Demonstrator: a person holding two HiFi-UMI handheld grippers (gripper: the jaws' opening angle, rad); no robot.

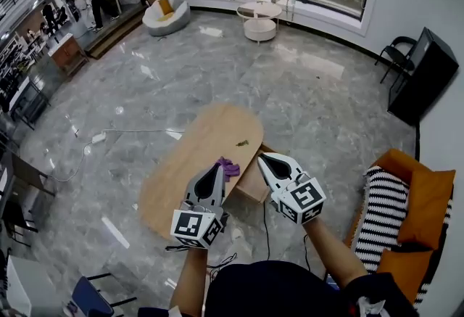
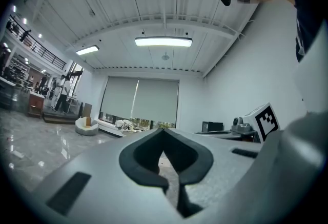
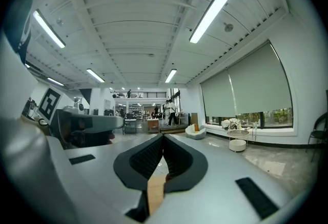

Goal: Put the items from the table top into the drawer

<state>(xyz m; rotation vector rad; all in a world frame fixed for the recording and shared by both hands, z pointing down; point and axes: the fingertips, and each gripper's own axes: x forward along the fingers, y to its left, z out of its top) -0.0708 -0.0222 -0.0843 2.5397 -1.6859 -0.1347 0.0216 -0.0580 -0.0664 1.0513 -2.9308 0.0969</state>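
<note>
In the head view a low oval wooden table (image 1: 196,156) stands on the grey marble floor. On it lie a purple item (image 1: 228,167) near its close edge and a small dark green item (image 1: 242,142) further along. A drawer (image 1: 253,183) juts out from the table's right side. My left gripper (image 1: 217,165) hangs just before the purple item, jaws shut with nothing in them. My right gripper (image 1: 263,158) hovers over the drawer, also shut and empty. Both gripper views look level across the room, past the shut left gripper (image 2: 163,129) and the shut right gripper (image 3: 163,137).
An orange sofa (image 1: 413,221) with a black-and-white striped cushion (image 1: 380,215) stands at the right. A white cable (image 1: 109,136) runs across the floor left of the table. Far off are a round white side table (image 1: 259,20), a white seat (image 1: 166,17) and a black cabinet (image 1: 422,76).
</note>
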